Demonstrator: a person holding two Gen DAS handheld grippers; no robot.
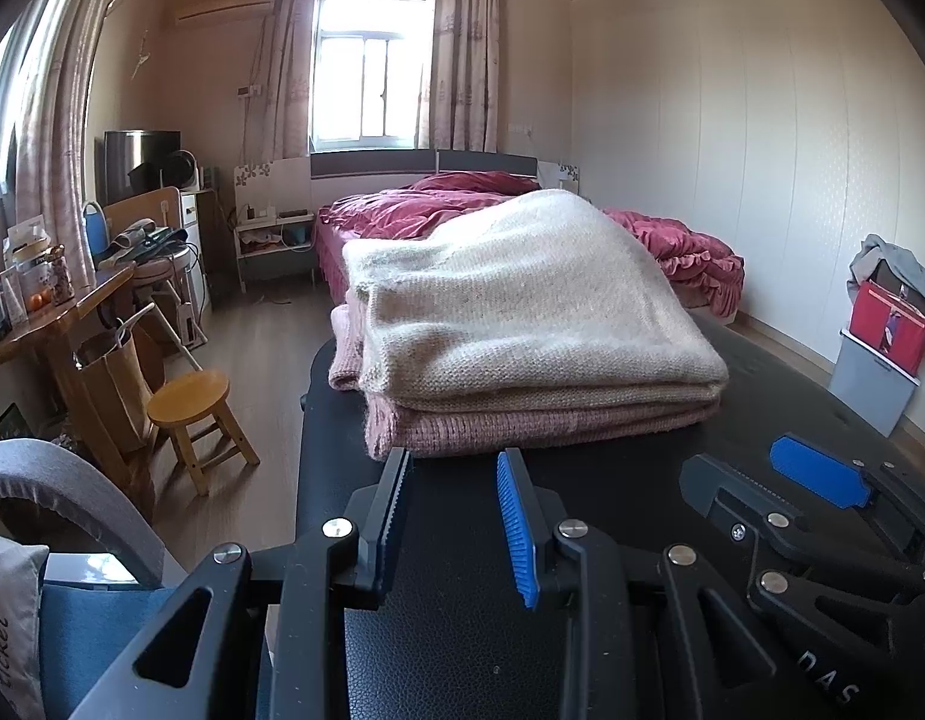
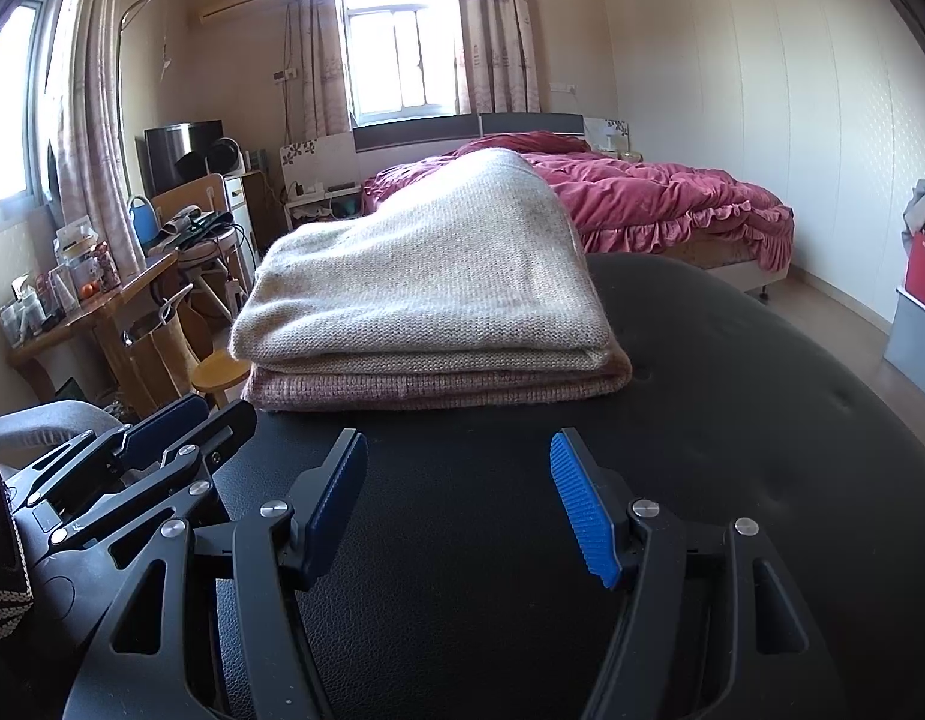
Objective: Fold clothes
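A folded cream and pink knit sweater (image 1: pixel 522 324) lies in a neat stack on the black padded surface (image 1: pixel 462 630); it also shows in the right wrist view (image 2: pixel 426 300). My left gripper (image 1: pixel 456 462) is open and empty, its blue-padded tips just short of the stack's near edge. My right gripper (image 2: pixel 456 450) is open and empty, a little nearer than the stack. The right gripper also shows at the right of the left wrist view (image 1: pixel 780 474), and the left gripper at the left of the right wrist view (image 2: pixel 216 414).
A bed with a red quilt (image 2: pixel 654 198) stands behind. A wooden stool (image 1: pixel 192 408), a wooden desk with clutter (image 1: pixel 42 324) and a chair stand at the left. A grey box with a red bag (image 1: pixel 882 354) stands by the right wall.
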